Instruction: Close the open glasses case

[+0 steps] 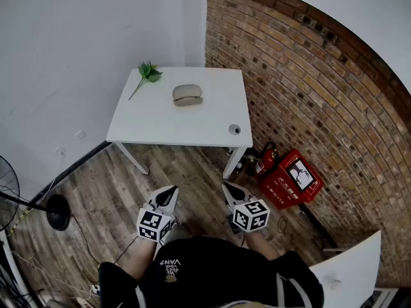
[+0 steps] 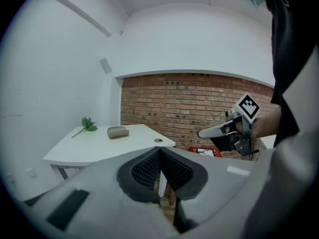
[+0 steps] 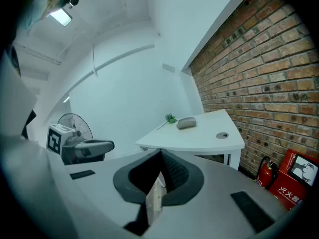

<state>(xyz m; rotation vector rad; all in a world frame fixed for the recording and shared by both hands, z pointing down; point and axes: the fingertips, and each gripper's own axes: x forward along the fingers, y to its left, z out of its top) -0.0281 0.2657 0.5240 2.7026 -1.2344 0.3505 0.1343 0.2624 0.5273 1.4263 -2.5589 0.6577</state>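
Observation:
A grey glasses case (image 1: 187,95) lies near the back middle of a white table (image 1: 160,127); a pale band shows along its front, as if the lid stands ajar. It appears far off in the left gripper view (image 2: 117,132) and the right gripper view (image 3: 186,123). My left gripper (image 1: 169,193) and right gripper (image 1: 230,190) hang side by side over the wooden floor, well short of the table, both pointing toward it. Both are shut with nothing in them: the left pads (image 2: 149,168) meet, and so do the right pads (image 3: 172,171).
A green sprig (image 1: 148,73) lies at the table's back left, and a round grommet (image 1: 234,129) sits near its front right corner. A fire extinguisher (image 1: 264,161) and red box (image 1: 292,178) stand by the brick wall. A fan base (image 1: 58,212) is on the floor at left.

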